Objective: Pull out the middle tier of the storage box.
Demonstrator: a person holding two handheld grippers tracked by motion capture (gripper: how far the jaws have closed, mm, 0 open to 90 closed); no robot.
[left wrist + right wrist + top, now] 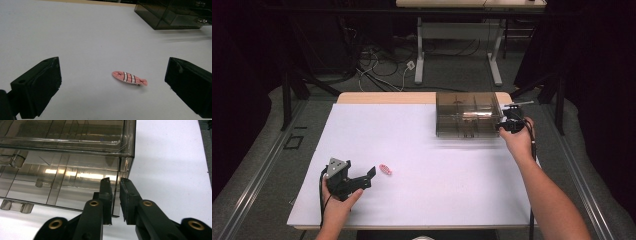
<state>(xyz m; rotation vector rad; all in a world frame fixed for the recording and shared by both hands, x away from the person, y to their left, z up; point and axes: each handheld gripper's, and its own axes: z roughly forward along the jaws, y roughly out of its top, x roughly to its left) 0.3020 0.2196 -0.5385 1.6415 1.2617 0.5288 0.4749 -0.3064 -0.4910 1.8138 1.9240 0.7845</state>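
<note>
A white sheet is spread over the bench, whose wooden edge is seen along the far side. At the far right of the sheet a smoky, see-through plastic box with inner dividers is stood. Near the front left a small pink clip, marked with white and black stripes and black crosses, is laid flat on the sheet.

The left claw is held in the person's left hand near the front left corner, low over the sheet, with a grey three-cornered plate on top and a black cable trailing from it. Its jaws are spread wide and nothing is gripped by them. In the left gripper view the pink clip is seen lying between the two open jaws but farther along, clear of both; the box is seen well beyond it at the upper right.

The right claw is held in the right hand at the right end of the box. In the right gripper view the right claw is seen nearly closed, with the thin side wall at the near corner of the box taken between its jaws. The pads are brought right up against that wall from both sides, so the box is held by its edge. The box rests on the sheet, well apart from the clip.
</note>
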